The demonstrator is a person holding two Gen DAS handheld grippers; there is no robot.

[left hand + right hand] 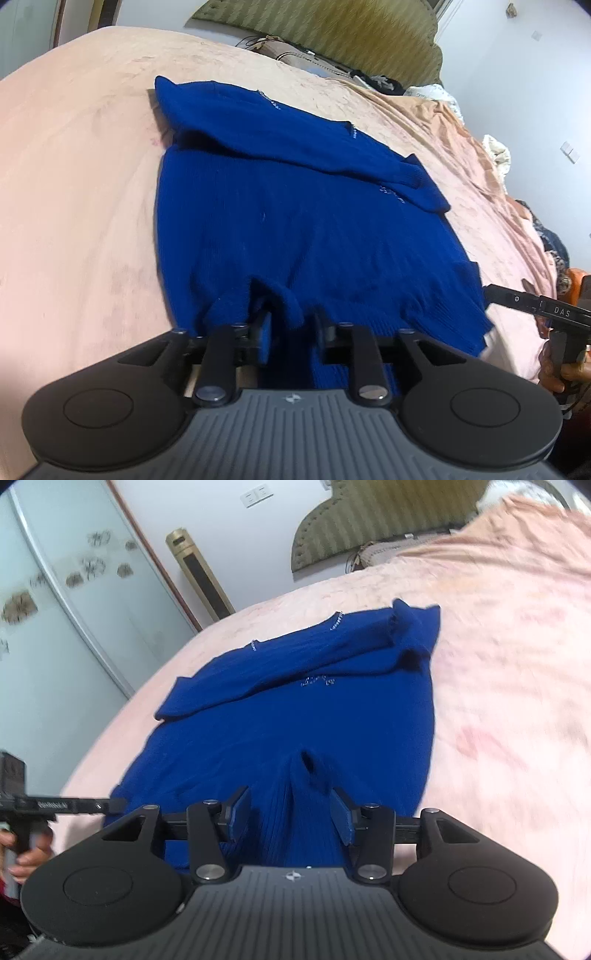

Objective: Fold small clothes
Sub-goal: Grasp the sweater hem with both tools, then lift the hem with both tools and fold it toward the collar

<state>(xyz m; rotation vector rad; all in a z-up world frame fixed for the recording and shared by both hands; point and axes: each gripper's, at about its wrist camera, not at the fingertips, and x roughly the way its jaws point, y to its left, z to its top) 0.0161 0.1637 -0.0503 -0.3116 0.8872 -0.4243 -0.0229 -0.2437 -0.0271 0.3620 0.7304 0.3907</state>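
The pink bedspread (74, 184) stretched away ahead of both claws and served as the folding surface, which is why the blue sweater (295, 221) lay spread flat on it. The sweater ran forward from the claws, its ribbed hem nearest them. At its far end both sleeves (280, 664) lay folded across the chest, probably so the body could next be doubled over from the hem.

The left gripper (293, 328) sat low over the hem's left part, jaws partly apart. A pinched-up ridge of knit (288, 306) stood between them, and the pads did not look pressed on it.

The right gripper (291, 812) sat over the hem's right part, jaws wider apart. A similar raised pleat (306, 771) stood just ahead between its blue pads (240, 812), untouched. Both ridges suggest the hem was being bunched for a lift.
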